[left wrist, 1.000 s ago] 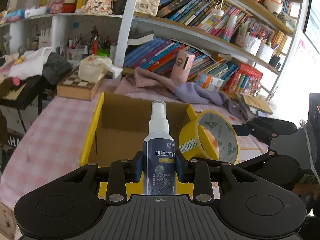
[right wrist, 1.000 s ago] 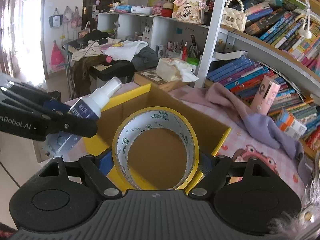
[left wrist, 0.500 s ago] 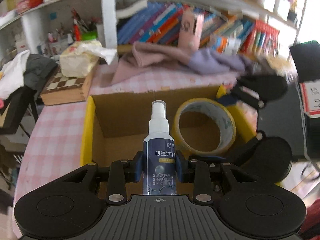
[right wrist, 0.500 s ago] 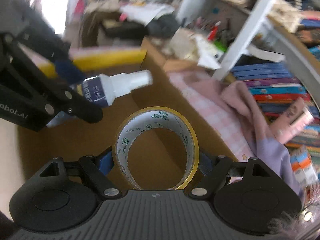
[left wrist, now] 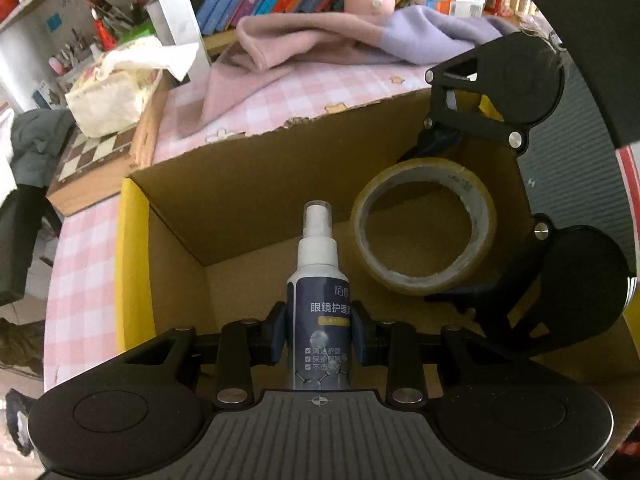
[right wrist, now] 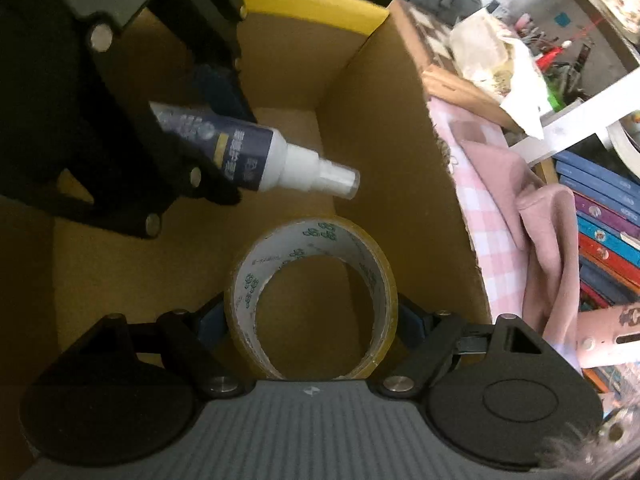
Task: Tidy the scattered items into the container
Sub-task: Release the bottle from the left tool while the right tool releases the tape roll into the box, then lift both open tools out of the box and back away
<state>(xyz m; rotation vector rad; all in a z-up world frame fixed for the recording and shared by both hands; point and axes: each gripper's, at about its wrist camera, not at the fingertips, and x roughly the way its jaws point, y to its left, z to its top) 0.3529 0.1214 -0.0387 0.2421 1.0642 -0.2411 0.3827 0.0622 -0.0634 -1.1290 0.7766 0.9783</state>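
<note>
My left gripper (left wrist: 319,340) is shut on a small spray bottle (left wrist: 319,312) with a dark blue label and a white nozzle, held over the open cardboard box (left wrist: 248,208). In the right wrist view the same spray bottle (right wrist: 256,160) points right, inside the box (right wrist: 384,152). My right gripper (right wrist: 311,320) is shut on a roll of yellowish packing tape (right wrist: 320,248), pads pressing its two sides. The tape roll (left wrist: 424,228) hangs low inside the box to the right of the bottle. The box floor below both items looks bare.
The box has a yellow flap (left wrist: 132,264) on its left side and stands on a pink checked tablecloth (left wrist: 304,96). Behind it lie a pink and lilac cloth (left wrist: 340,40), a chessboard box (left wrist: 92,160) with a tissue pack (left wrist: 116,88), and shelves of books (right wrist: 600,216).
Both grippers have tipped downward and sunk into the box with their items. The view has swung from the shelves to the box's inside.
</note>
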